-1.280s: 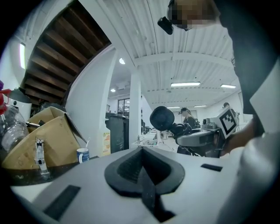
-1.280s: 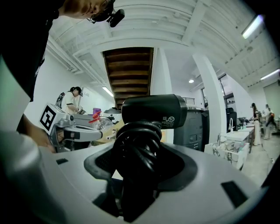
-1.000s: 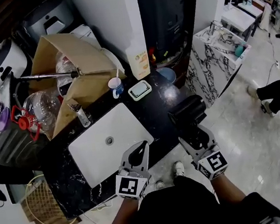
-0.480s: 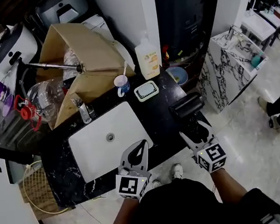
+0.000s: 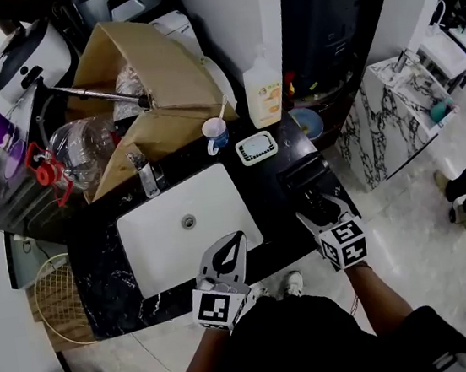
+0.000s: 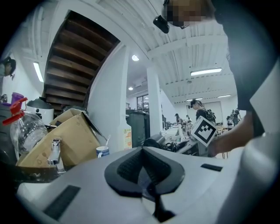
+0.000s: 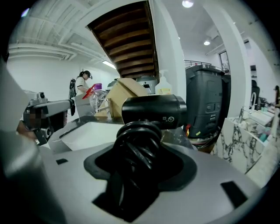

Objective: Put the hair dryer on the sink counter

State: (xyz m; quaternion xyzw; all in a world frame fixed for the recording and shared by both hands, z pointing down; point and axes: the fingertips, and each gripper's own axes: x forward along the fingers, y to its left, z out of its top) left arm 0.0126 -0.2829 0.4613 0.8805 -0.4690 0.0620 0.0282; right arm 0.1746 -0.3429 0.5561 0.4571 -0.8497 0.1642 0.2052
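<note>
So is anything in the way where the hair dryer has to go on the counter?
Nothing visible is. The right tool holds the hair dryer over a bare stretch of counter right of the sink. The soap dish sits farther back, clear of it.

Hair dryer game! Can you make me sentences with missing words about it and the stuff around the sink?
The gripper shut on the black hair dryer is the person's ___ one.
The white rectangular sink sits in a ___ marble counter.
The big brown box behind the sink is made of ___.
The left gripper holds ___.
Missing words: right; black; cardboard; nothing.
</note>
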